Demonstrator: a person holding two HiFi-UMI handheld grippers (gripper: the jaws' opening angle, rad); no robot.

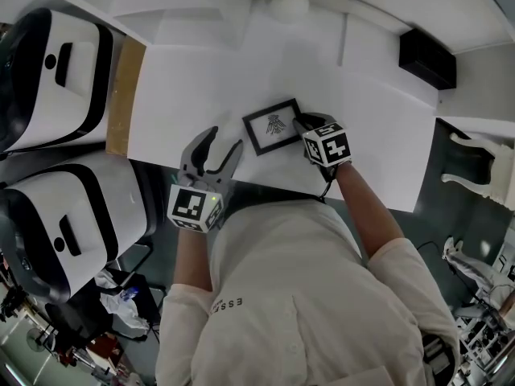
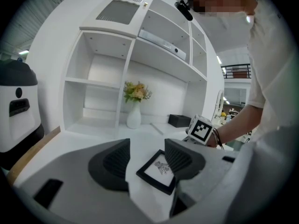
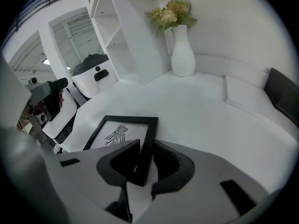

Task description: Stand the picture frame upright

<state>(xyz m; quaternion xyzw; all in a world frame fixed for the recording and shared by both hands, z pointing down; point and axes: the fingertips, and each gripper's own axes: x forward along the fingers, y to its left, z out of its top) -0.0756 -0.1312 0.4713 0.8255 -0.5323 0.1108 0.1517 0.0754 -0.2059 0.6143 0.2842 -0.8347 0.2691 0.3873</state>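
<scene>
A black picture frame point(image 1: 273, 125) with a small bird drawing lies flat on the white table point(image 1: 193, 87). My right gripper point(image 1: 304, 125) reaches down at the frame's right edge. In the right gripper view the black border of the frame point(image 3: 117, 134) sits between the pads and both press on it, so the right gripper point(image 3: 145, 158) is shut on the frame. My left gripper point(image 1: 225, 140) hovers near the table's front edge, left of the frame, open with nothing between its fingers. In the left gripper view the frame point(image 2: 159, 170) shows beyond the left gripper point(image 2: 147, 160).
A white vase with flowers point(image 1: 290, 2) stands at the back of the table, before white shelving point(image 2: 107, 78). A black box point(image 1: 426, 57) sits at the far right. Two white-and-black machines point(image 1: 56, 79) point(image 1: 64, 232) stand left of the table.
</scene>
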